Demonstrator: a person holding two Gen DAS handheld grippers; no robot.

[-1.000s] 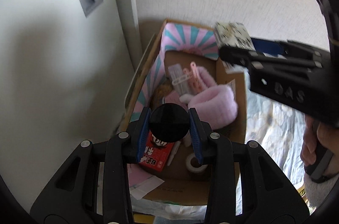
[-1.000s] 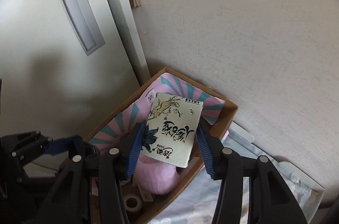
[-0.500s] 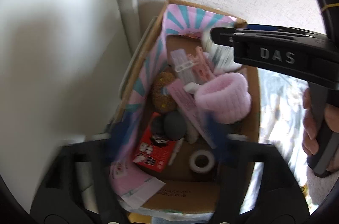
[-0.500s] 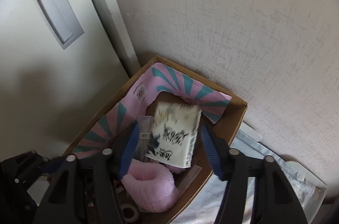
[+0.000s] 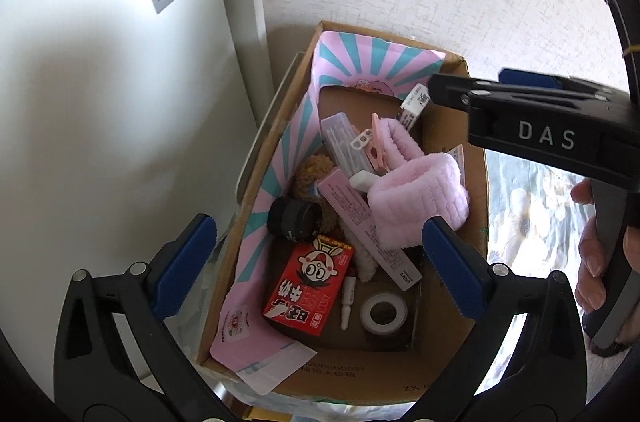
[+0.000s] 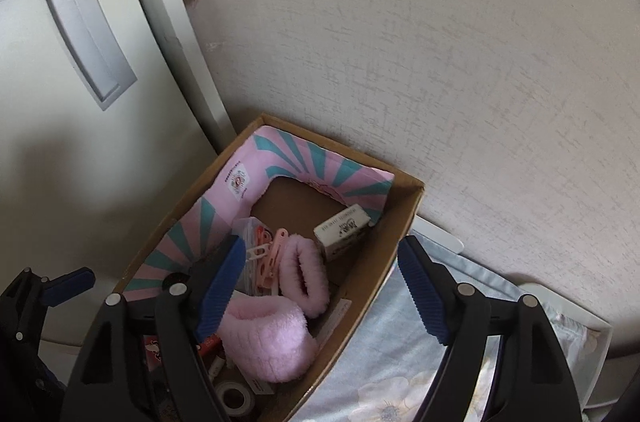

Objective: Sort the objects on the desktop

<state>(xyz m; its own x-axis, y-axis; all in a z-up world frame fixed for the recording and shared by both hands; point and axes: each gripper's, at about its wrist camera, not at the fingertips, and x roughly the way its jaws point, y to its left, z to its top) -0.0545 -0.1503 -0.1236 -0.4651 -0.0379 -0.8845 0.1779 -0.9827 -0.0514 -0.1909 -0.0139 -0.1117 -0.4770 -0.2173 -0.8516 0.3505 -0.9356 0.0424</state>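
Both tongs over the cardboard box (image 5: 472,354), which sits in the corner by the wall.

My left gripper (image 5: 320,266) stands released at full spread, nothing between its pads. The black jar (image 5: 295,220) lies on its side in the box directly under it, against the pink-and-teal liner (image 5: 280,158), just beyond the red snack box (image 5: 310,286).

My right gripper (image 6: 320,286) has its jaws opening, pads clear of everything. The small book (image 6: 342,228) rests in the far corner of the box, ahead of the right tongs and slightly below, leaning against the liner (image 6: 320,162), its long axis running roughly across the box toward the right wall. Pink fleece band (image 6: 268,338) and a second fluffy loop (image 6: 304,272) sit between book and tongs.

Judgement: both items look deposited; nothing is left in either grip. The next sort item is not in view. The right hand is nearer the floral cloth (image 6: 380,362) beside the box, so I would back that one out first. Its arm crosses above the box's far end in the left view, so lifting the left straight up risks a clash.
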